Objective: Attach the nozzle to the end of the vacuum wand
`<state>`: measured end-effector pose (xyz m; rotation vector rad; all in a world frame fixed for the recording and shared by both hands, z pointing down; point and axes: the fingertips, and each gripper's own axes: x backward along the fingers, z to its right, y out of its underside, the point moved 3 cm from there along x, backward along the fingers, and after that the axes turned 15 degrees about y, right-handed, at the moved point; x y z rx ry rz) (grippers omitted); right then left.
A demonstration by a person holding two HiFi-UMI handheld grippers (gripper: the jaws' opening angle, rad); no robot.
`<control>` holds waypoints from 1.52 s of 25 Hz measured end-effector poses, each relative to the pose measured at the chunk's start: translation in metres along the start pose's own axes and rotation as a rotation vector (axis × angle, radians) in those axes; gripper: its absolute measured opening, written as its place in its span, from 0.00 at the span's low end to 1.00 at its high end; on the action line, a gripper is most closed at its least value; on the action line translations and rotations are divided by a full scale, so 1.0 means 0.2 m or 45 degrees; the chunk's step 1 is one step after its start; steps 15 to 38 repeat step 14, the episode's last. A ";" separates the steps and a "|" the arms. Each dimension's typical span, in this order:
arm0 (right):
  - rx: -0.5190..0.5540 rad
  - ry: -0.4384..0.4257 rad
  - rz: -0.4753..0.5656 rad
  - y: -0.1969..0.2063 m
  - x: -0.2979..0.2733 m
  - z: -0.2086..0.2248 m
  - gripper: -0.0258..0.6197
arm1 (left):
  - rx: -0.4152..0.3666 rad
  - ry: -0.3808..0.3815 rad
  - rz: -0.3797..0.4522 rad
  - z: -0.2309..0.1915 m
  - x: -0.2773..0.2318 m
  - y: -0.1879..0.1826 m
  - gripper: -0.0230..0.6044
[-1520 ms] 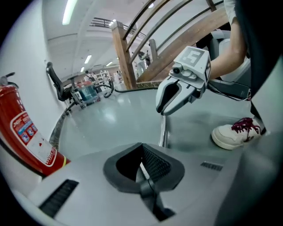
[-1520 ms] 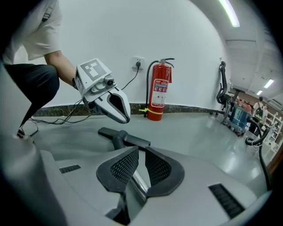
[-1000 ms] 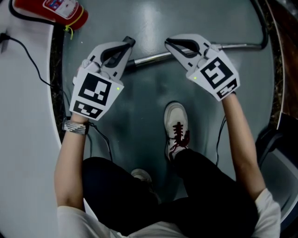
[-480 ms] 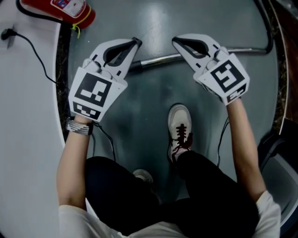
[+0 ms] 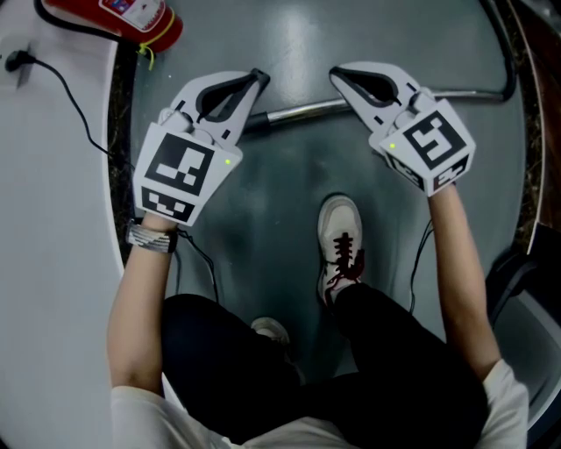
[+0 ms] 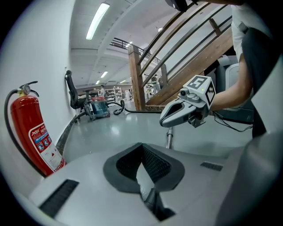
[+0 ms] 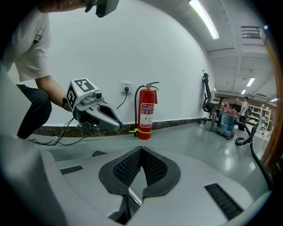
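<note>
A shiny metal vacuum wand [image 5: 302,110] lies crosswise between my two grippers. My left gripper [image 5: 259,79] is at the wand's left end, shut on a dark nozzle piece [image 6: 152,201] low between its pads. That piece also shows under the gripper in the head view, as the nozzle [image 5: 251,121]. I cannot tell whether it is joined to the wand. My right gripper [image 5: 337,75] is shut on the wand [image 7: 131,196], which shows as a bright tube behind its touching tips. In the left gripper view the wand [image 6: 168,140] runs down from the right gripper [image 6: 162,121].
A red fire extinguisher [image 5: 114,17] stands by the white wall at the upper left, with a black cable [image 5: 79,123] beside it. The person's white shoe [image 5: 340,241] is on the grey floor below the wand. The wand bends into a hose [image 5: 506,61] at the right.
Both grippers and the wand sit slightly higher and further right in the head view. Nothing was visibly taken or let go.
</note>
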<state>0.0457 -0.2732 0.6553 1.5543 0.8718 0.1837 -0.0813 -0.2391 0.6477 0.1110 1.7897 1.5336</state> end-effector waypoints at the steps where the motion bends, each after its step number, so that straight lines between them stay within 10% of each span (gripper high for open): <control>1: -0.007 0.003 -0.006 0.00 0.00 0.00 0.08 | -0.001 0.000 -0.004 0.00 0.00 0.00 0.04; 38: -0.002 -0.005 -0.033 0.06 -0.01 -0.01 0.08 | 0.005 0.010 -0.062 0.01 -0.02 0.05 0.04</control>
